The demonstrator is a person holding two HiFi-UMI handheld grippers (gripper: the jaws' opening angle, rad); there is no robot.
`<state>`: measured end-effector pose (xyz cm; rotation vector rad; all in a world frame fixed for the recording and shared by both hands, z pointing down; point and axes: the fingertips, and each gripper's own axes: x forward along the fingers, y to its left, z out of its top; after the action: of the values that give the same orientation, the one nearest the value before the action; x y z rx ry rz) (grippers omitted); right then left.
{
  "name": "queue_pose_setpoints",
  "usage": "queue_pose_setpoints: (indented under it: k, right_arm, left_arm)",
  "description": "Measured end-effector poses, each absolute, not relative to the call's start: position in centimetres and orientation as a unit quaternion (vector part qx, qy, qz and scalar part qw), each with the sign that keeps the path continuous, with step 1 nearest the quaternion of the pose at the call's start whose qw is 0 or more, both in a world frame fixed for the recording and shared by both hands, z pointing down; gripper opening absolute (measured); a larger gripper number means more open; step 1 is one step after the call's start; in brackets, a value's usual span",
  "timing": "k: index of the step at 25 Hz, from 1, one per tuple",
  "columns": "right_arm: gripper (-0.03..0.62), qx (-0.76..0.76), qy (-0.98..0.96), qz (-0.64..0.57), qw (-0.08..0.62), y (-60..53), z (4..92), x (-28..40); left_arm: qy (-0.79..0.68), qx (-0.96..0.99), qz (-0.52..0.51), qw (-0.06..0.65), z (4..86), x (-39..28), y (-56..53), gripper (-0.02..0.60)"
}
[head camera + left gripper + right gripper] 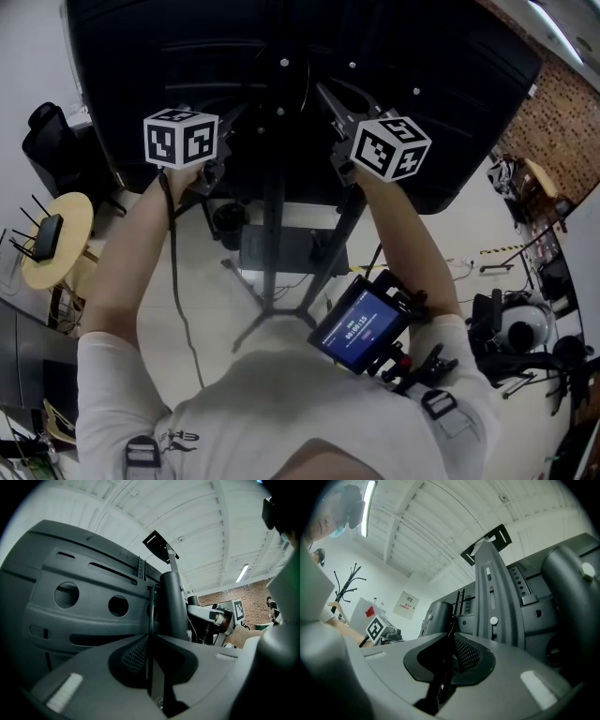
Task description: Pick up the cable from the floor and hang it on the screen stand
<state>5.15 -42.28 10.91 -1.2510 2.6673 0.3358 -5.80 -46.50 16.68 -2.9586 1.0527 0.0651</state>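
The big black screen [281, 84] shows its back on a tripod stand [274, 225]. My left gripper [208, 174] is raised just left of the stand's pole [172, 606] and is shut on a thin black cable [150, 616]. From it the cable [174, 272] hangs down past my left arm. Right of the pole, my right gripper [343, 165] has its jaws drawn in on the same cable [453, 623], which runs up toward the pole [438, 616]. The mounting bracket [492, 588] rises just beyond. Where the cable ends is hidden.
A round wooden table [66, 220] with a router stands at the left, a black chair [45, 131] behind it. A grey box [281, 248] sits between the stand's legs. Gear and cables [520, 328] crowd the floor at right. A display unit [361, 328] hangs at my chest.
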Motion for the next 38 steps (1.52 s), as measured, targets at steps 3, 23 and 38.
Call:
queue_pose_setpoints:
  k: [3, 23, 38]
  right_arm:
    - [0.055, -0.422, 0.896, 0.111, 0.087, -42.3, 11.0, 5.4]
    - [0.039, -0.449, 0.887, 0.078, 0.072, -40.8, 15.0, 6.0]
    - [0.015, -0.457, 0.887, 0.045, 0.044, -35.9, 20.9, 5.9]
  left_arm:
    - [0.338, -0.941, 0.023, 0.002, 16.6, -5.8, -46.5, 0.028]
    - [0.376, -0.926, 0.045, 0.019, 19.7, -10.1, -44.1, 0.031]
    - [0.395, -0.917, 0.035, 0.035, 23.6, -10.4, -38.0, 0.002]
